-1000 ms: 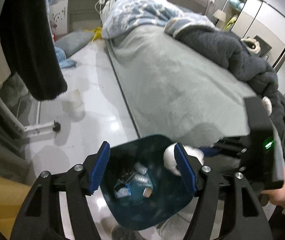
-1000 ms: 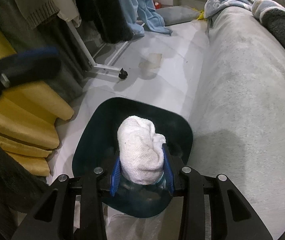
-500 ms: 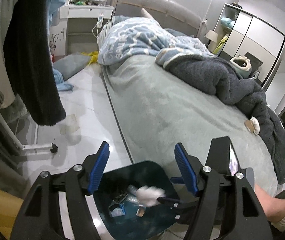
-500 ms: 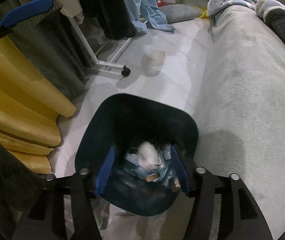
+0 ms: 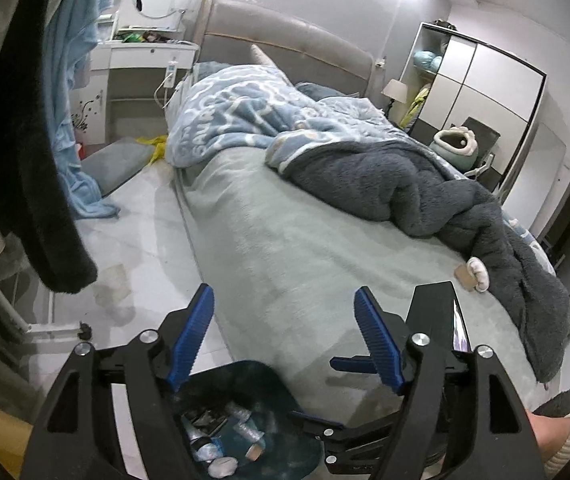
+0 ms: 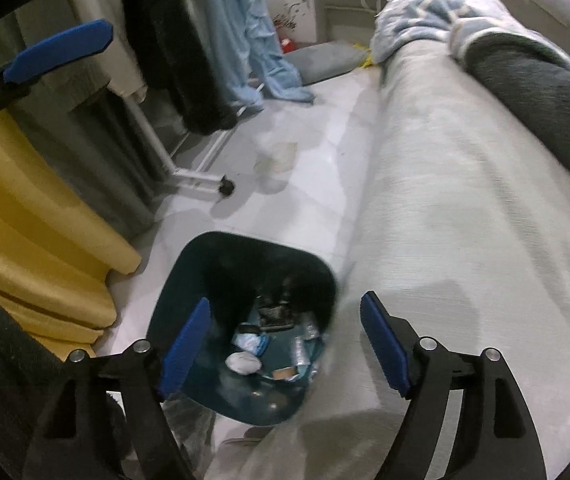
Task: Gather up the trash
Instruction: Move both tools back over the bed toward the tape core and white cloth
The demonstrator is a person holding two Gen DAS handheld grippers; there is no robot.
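A dark teal trash bin (image 6: 205, 268) stands on the floor beside the bed; it also shows in the left wrist view (image 5: 261, 384). Inside lie a white crumpled wad (image 6: 243, 362), wrappers and other scraps. My right gripper (image 6: 285, 346) is open and empty above the bin's right rim. My left gripper (image 5: 283, 340) is open and empty, raised over the bin and the bed edge. A small white and tan piece of trash (image 5: 473, 274) lies on the bed by the dark blanket.
A bed with a grey-green sheet (image 5: 305, 240), a blue quilt (image 5: 245, 116) and a dark grey blanket (image 5: 425, 196) fills the right. A clothes rack with hanging clothes (image 5: 25, 160) and yellow cushions (image 6: 33, 248) stand at the left. A clear wrapper (image 6: 279, 156) lies on the floor.
My right gripper opened and dropped the white wad into the bin, then shifted right toward the bed. My left gripper rose and tilted up toward the bed.
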